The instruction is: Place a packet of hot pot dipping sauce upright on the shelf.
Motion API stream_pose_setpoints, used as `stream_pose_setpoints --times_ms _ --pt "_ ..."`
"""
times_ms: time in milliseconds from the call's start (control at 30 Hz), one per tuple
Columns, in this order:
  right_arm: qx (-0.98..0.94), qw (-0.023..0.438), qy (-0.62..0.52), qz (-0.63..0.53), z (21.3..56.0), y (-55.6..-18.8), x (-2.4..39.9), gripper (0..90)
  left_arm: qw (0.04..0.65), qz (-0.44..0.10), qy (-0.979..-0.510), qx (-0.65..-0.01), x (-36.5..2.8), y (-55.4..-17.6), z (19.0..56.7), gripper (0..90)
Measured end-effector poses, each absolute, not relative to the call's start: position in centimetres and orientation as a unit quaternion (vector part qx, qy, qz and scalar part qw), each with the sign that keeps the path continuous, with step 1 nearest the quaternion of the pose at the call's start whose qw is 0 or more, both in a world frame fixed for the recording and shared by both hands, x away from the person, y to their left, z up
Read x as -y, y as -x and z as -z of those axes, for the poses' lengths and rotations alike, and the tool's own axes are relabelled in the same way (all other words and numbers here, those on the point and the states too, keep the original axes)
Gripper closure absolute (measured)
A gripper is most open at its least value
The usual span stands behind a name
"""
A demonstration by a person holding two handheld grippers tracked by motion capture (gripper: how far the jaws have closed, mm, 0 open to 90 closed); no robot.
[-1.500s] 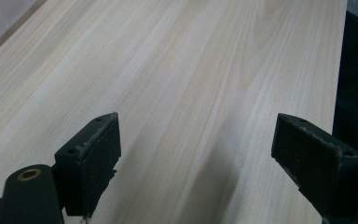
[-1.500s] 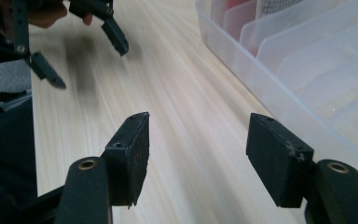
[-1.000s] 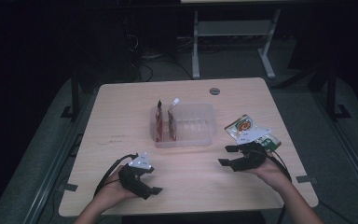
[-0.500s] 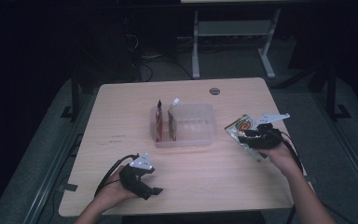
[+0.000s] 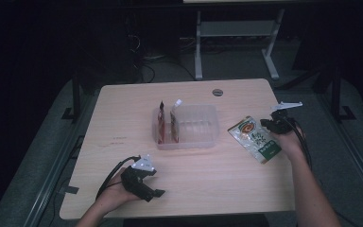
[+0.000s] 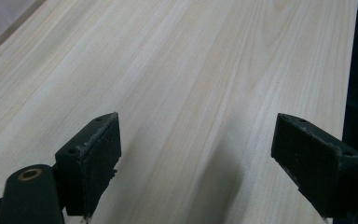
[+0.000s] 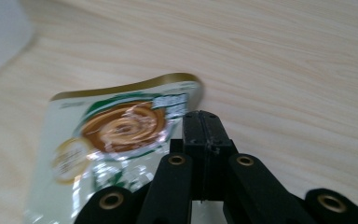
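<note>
In the high view the right tongs (image 5: 275, 124), at the right of the frame, have just been closing on the packet's (image 5: 255, 140) edge, seemingly to carry it to the clear bin (image 5: 194, 126) mid-worktop (image 5: 217, 179), a dim room beyond; the left gripper view shows tongs (image 6: 196, 154) apart over bare wood; the right gripper view shows jaws together at the packet's (image 7: 116, 135) rim.

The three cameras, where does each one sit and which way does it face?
High view: above the person's side, looking forward and down on the table, the clear bin, both forearms.
Left gripper view: rides the left claw, looking along its open jaws at bare wood.
Right gripper view: rides the right claw, jaws together at the edge of the green pouch.
Shared: the high view also shows that pouch and both claws.
</note>
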State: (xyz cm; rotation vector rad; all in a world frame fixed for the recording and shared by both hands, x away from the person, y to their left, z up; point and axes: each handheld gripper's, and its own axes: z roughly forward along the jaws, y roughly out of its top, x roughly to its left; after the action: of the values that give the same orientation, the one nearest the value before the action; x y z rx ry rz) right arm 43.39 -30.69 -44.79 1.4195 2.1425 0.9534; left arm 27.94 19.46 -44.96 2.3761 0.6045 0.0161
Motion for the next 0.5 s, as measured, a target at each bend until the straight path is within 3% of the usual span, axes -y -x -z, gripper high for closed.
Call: stream_pose_setpoints --times_ms 500 --pt "-0.808 0.171 -0.466 -0.319 46.3 -43.5 29.0 90.0 0.34 -0.005 -0.912 -0.231 -19.5 -27.9 44.9 15.5"
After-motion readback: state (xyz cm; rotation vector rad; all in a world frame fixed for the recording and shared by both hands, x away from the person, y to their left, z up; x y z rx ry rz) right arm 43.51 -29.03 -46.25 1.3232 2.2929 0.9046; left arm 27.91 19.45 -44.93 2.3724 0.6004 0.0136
